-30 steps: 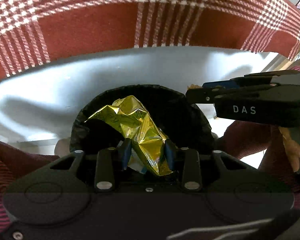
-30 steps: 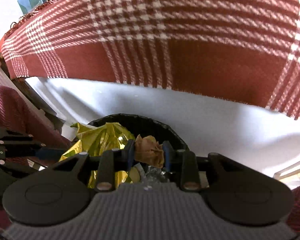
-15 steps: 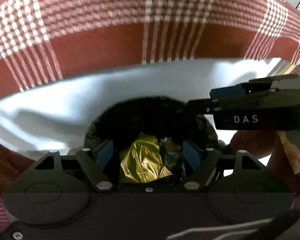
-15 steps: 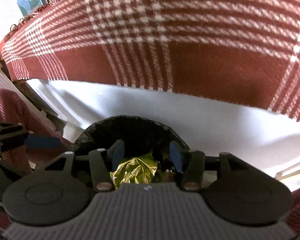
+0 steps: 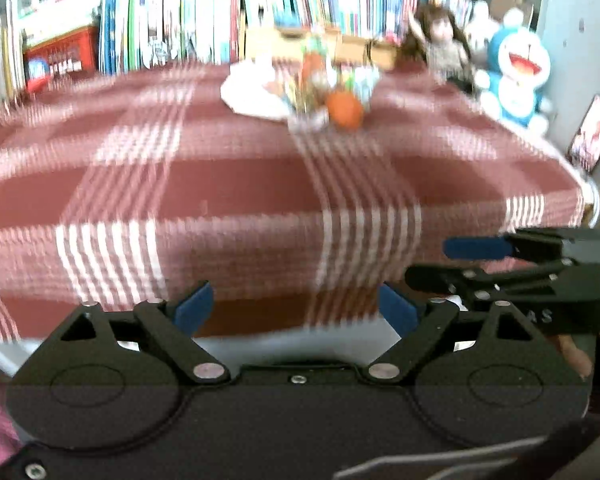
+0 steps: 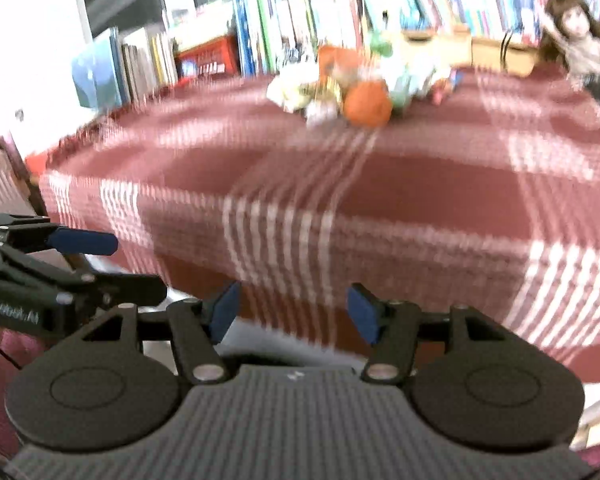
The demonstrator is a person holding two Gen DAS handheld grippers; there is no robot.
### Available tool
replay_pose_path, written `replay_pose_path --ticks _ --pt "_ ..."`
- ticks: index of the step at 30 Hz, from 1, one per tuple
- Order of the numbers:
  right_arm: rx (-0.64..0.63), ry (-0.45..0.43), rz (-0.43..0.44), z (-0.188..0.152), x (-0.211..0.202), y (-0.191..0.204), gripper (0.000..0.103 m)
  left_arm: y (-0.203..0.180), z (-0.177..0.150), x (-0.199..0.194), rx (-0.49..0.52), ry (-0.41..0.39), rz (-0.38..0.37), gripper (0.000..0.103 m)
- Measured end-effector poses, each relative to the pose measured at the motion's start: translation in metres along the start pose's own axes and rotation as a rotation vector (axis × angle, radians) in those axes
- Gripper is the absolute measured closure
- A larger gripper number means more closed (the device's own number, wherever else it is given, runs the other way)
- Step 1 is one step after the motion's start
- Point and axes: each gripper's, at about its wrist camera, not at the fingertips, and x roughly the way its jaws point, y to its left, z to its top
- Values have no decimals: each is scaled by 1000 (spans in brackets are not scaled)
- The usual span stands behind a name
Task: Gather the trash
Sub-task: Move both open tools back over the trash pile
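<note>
A blurred heap of trash (image 5: 312,88) lies at the far side of the table on the red plaid cloth (image 5: 220,184): wrappers, white paper and an orange round piece (image 5: 344,110). The right wrist view shows the same heap (image 6: 340,88) with the orange piece (image 6: 367,105). My left gripper (image 5: 296,312) is open and empty near the table's front edge. My right gripper (image 6: 294,312) is open and empty as well, beside it. Each gripper shows in the other's view, the right gripper (image 5: 512,264) at the right and the left gripper (image 6: 60,256) at the left. No bin is in view.
Shelves of books (image 5: 180,20) stand behind the table. A doll (image 5: 440,48) and a blue plush toy (image 5: 516,76) sit at the back right corner, with a small picture frame (image 5: 592,132) on the wall side. A red crate (image 5: 60,56) sits among the books.
Both grippers opened and dropped the gold foil and brown paper into the black bin, then swung up from the bin to face the tabletop. The bin has left both views.
</note>
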Motion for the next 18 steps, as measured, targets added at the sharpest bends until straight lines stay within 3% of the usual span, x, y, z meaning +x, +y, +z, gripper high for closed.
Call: replay_pose_path --ticks 8,14,18 --pt "-31 -124 -97 43 -6 -11 30 4 52 15 -1 -136 25 14" --pt "-17 -170 -186 69 10 -30 30 4 83 43 -19 -210 8 15" --pt "-5 -166 -198 81 26 -40 30 9 103 66 -82 -210 -45 26"
